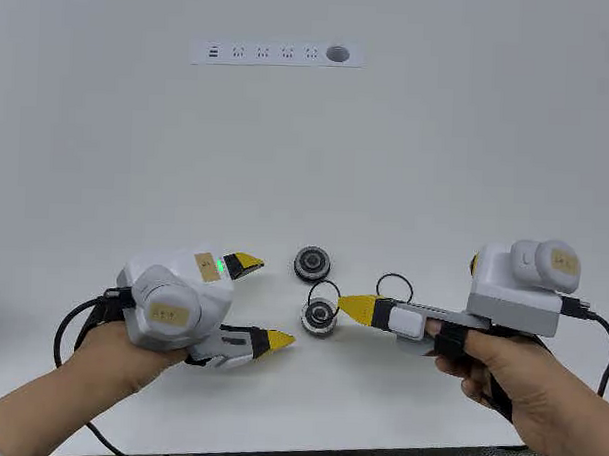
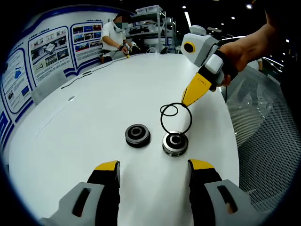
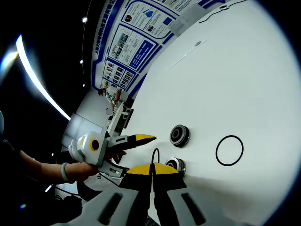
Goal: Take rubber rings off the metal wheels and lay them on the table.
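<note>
**Rubber ring pinched at near wheel**

Rubber ring [image 2: 162, 121] stands as a loop above the near metal wheel [image 2: 175, 142], its lower end at the wheel's top; cannot tell whether it is seated there. Upper end is pinched in the right gripper [image 1: 346, 308], jaws closed on it. Second wheel [image 2: 137, 135] lies just beside the first. Loose ring [image 3: 217, 151] lies flat on the white table [image 1: 436, 193] nearby. Left gripper [image 1: 264, 299] is spread wide, empty, short of both wheels.

Smooth matt white tabletop [image 1: 407, 172]; round silver metal wheel [image 1: 318, 316], glossy rim; thin black rubber ring [image 3: 217, 150], matt.
</note>
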